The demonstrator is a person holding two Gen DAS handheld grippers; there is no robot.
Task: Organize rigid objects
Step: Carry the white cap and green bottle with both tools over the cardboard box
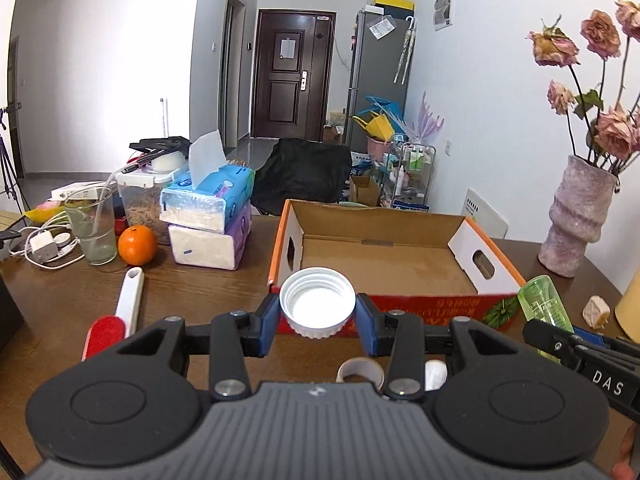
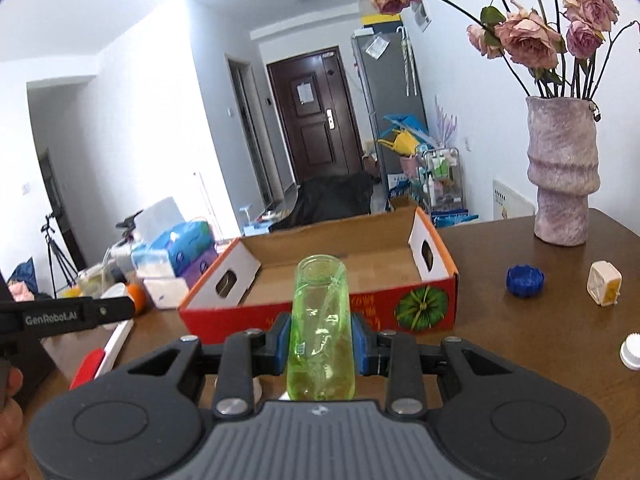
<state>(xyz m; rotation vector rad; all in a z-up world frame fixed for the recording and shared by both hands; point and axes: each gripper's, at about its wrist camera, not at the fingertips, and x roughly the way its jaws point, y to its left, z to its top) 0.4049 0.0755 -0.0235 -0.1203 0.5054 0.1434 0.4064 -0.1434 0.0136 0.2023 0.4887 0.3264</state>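
My left gripper (image 1: pixel 317 316) is shut on a white screw cap (image 1: pixel 317 301), held open side up just in front of the near wall of an open cardboard box (image 1: pixel 384 256). My right gripper (image 2: pixel 321 338) is shut on a clear green plastic cup (image 2: pixel 322 320), its mouth pointing toward the same cardboard box (image 2: pixel 340 268). The green cup (image 1: pixel 540 300) and the right gripper's arm show at the right of the left wrist view. The box holds nothing that I can see.
On the wooden table: a pink vase of dried roses (image 2: pixel 562 176), a blue cap (image 2: pixel 524 281), a small cream cube (image 2: pixel 604 283), a white cap (image 2: pixel 632 351). Left of the box lie tissue packs (image 1: pixel 208 220), an orange (image 1: pixel 137 245), a glass (image 1: pixel 91 226), a red-and-white brush (image 1: pixel 116 316) and a tape roll (image 1: pixel 360 372).
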